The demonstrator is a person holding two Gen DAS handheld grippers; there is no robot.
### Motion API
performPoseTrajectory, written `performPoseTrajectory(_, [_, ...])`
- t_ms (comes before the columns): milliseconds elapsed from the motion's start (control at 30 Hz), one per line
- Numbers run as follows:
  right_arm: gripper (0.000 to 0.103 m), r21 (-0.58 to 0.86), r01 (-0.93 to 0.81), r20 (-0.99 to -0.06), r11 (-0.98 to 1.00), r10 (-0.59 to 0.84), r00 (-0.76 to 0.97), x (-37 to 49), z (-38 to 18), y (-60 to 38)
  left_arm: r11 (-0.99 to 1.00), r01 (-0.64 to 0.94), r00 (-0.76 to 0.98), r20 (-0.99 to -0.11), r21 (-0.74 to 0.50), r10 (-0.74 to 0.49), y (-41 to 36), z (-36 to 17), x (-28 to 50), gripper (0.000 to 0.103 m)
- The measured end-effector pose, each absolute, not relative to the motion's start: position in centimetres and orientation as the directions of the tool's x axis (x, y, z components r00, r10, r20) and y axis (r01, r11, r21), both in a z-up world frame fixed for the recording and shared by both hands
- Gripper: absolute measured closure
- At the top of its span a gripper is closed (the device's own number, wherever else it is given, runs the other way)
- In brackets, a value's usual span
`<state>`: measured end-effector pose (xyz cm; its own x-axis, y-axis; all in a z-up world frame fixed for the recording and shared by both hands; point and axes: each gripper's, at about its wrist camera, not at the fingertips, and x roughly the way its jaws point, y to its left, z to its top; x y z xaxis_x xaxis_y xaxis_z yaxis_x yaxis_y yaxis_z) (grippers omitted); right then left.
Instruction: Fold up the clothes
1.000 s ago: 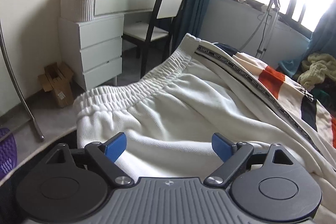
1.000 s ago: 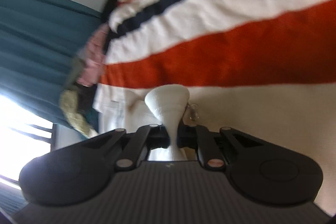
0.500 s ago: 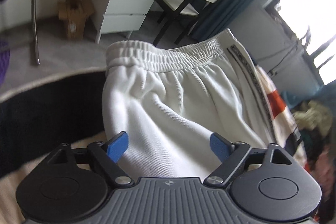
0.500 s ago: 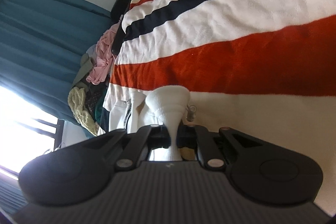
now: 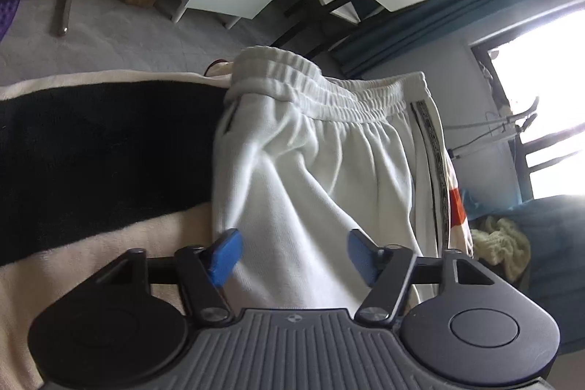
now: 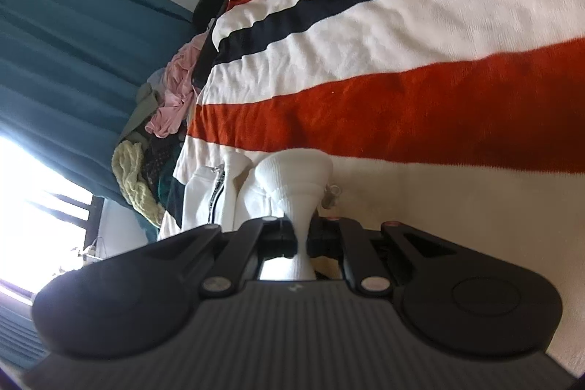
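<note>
While the white pants lie on the striped bed, both tongs work them.
Left tongs, just closing in, stand spread around the fabric; right tongs pinch a cuff.

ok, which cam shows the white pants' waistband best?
Left wrist: the waistband runs full width across the white pants. Right wrist shows only a bunched cuff end clamped in the right gripper; no waistband.
</note>
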<state>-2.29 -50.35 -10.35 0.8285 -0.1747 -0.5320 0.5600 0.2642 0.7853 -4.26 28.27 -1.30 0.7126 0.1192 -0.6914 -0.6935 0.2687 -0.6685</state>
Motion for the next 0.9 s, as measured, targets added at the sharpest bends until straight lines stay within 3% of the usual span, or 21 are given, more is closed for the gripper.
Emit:
performPoseTrajectory(167, [0.096, 0.780, 0.577, -0.549, 0.240, -0.180, 0.817, -2.1, -10.6, -50.3, 0.277, -0.627, 0.765, -0.643, -0.728, 0.042, 29.3, -1.9, -5.7, 0.036])
performPoseTrajectory(367, [0.096, 0.772, 0.592, -0.564, 0.230, -0.182, 0.806, -1.2, -11.0, -50.3, 0.259, -0.598, 0.786, -0.618, -0.758, 0.005, 30.1, -2.4, -6.8, 0.041])
performPoseTrajectory(433, [0.096, 0.762, 0.606, -0.576, 0.227, -0.187, 0.795, -1.0, -11.1, -50.2, 0.227, -0.598, 0.794, -0.607, -0.769, 0.034, 30.1, -2.3, -7.6, 0.041])
performPoseTrajectory(533, [0.096, 0.753, 0.621, -0.590, 0.219, -0.193, 0.784, -0.9, -11.4, -50.2, 0.215, -0.647, 0.762, -0.632, -0.732, 0.139, 30.0, -1.5, -9.1, 0.029])
performPoseTrajectory(600, [0.096, 0.747, 0.628, -0.597, 0.216, -0.196, 0.778, -0.7, -11.5, -50.2, 0.190, -0.645, 0.764, -0.621, -0.740, 0.173, 30.2, -1.6, -9.7, 0.029])
performPoseTrajectory(700, [0.096, 0.743, 0.635, -0.603, 0.212, -0.201, 0.772, -0.5, -11.7, -50.2, 0.152, -0.648, 0.761, -0.639, -0.746, 0.112, 30.9, -2.8, -8.9, 0.033])
performPoseTrajectory(900, [0.096, 0.752, 0.621, -0.587, 0.221, -0.206, 0.783, -0.1, -11.5, -50.1, 0.257, -0.550, 0.825, -0.564, -0.795, 0.021, 30.7, -2.8, -5.2, 0.036])
